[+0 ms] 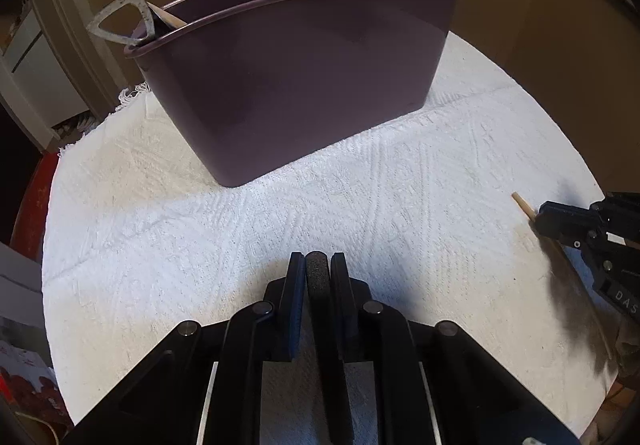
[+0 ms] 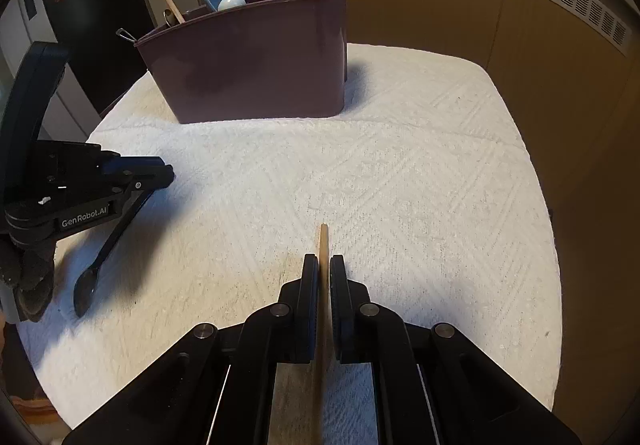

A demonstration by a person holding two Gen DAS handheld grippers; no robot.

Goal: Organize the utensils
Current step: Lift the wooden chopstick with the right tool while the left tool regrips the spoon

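White textured cloth (image 1: 400,173) covers the table, with brown cabinets and vent grilles behind. From the left wrist view, a dark plum caddy (image 1: 296,85) stands upright at the far side, already holding utensils that poke above its rim: a wooden handle, a flat metal server and some rounded spoon bowls. The left hand-held gripper (image 1: 318,273) hovers low over the cloth, clenched on a dark, rough-textured handle (image 1: 317,275) that runs back between its pads. At the right edge, the other gripper pinches a thin wooden stick (image 1: 522,205).

From the right wrist view, the right hand-held gripper (image 2: 324,269) is clamped on that wooden stick, whose tip juts forward past the fingertips, pointing roughly toward the caddy, probably so it can be dropped in end first. The left gripper sits well to the left, tilted down; its dark spoon (image 2: 86,291) hangs with the bowl touching or just above the cloth.
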